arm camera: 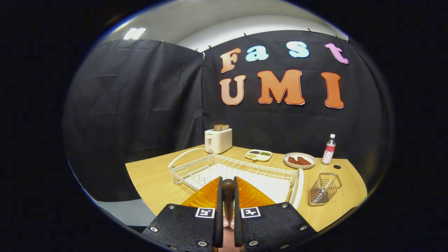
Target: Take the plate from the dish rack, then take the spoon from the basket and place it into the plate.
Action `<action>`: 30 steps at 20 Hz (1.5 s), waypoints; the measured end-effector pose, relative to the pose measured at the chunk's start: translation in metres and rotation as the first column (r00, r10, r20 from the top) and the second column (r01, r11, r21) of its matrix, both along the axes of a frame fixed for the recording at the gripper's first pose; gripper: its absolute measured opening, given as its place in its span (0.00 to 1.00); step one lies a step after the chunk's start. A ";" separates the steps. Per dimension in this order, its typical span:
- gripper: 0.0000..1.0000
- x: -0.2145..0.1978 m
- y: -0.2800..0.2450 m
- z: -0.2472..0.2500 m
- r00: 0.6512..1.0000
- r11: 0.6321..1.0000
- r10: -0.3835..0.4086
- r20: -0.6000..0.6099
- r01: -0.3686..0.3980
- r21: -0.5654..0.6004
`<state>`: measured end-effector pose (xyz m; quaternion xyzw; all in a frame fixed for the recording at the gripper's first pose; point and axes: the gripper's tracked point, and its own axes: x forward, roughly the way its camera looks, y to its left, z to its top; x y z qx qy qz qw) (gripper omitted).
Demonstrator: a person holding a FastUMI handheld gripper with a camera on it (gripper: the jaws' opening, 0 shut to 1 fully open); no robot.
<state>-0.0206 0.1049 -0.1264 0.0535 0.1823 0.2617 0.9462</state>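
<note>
Both fingers of gripper clamp spoon handle, over orange plate; basket at 3 o'clock. Risk: slim handle pivots, spoon drops outside plate on release.

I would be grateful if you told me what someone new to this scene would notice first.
First comes the claw, its fingers closed on a brown spoon handle, with an orange plate just under and ahead of them. Beyond lies the white dish rack on the wooden table. Further back, a white toaster with toast stands by the black wall.
</note>
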 end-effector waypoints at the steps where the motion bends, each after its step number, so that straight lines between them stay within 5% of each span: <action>1: 0.13 -0.001 -0.002 -0.003 1.000 1.000 -0.002 -0.010 0.002 0.000; 7: 0.13 -0.014 -0.011 -0.008 1.000 1.000 -0.005 -0.031 0.006 0.016; 18: 0.23 -0.008 -0.085 -0.040 0.981 0.989 -0.144 -0.126 0.146 0.004; 22: 0.33 -0.006 -0.092 -0.044 0.979 0.987 -0.161 -0.123 0.162 -0.005; 30: 0.74 0.006 -0.085 -0.029 0.982 0.984 -0.178 -0.061 0.176 -0.032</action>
